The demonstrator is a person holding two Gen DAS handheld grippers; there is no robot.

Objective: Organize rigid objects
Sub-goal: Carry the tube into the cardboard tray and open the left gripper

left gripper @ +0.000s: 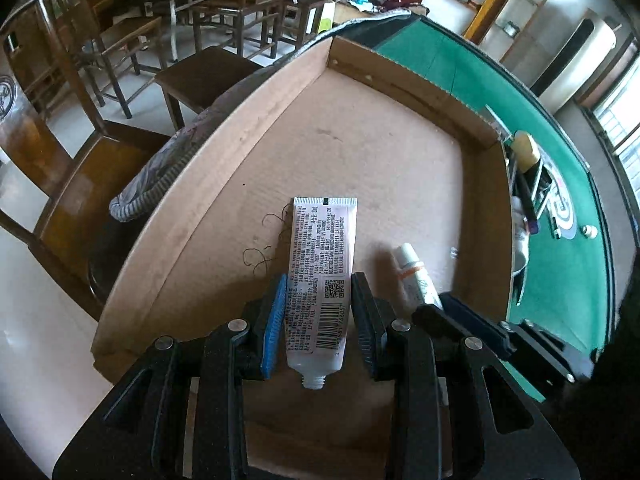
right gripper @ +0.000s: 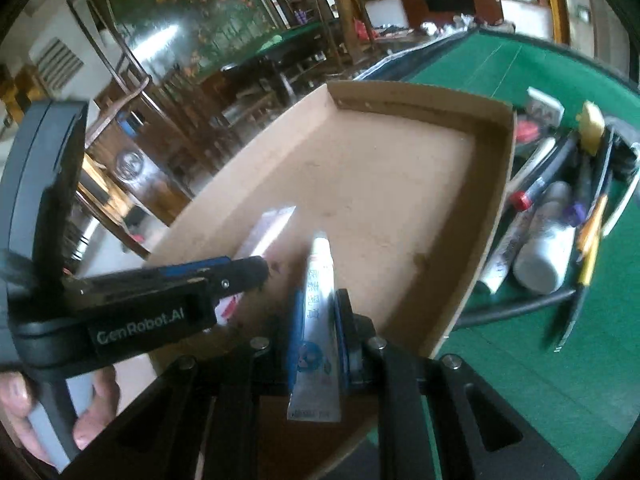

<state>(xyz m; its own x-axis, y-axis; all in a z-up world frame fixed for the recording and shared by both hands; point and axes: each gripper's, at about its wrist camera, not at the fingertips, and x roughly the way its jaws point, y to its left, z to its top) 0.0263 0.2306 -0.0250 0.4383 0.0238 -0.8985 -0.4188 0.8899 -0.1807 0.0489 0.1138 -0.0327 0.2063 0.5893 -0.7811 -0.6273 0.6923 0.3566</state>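
Placing step, I'd judge: over the cardboard tray (left gripper: 400, 152), your left gripper (left gripper: 320, 312) clamps the capless pink tube (left gripper: 322, 272), right gripper (right gripper: 320, 332) pinches the small white tube (right gripper: 318, 292); next, lower & release w/o overlap.

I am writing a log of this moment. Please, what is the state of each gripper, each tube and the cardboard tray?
Left gripper: shut on the barcode tube.
Barcode tube: held over the tray, cap missing, thread bare.
Right gripper: shut on the slim white tube.
Slim white tube: held, nozzle pointing into the tray.
Cardboard tray: open-topped, on the green table.
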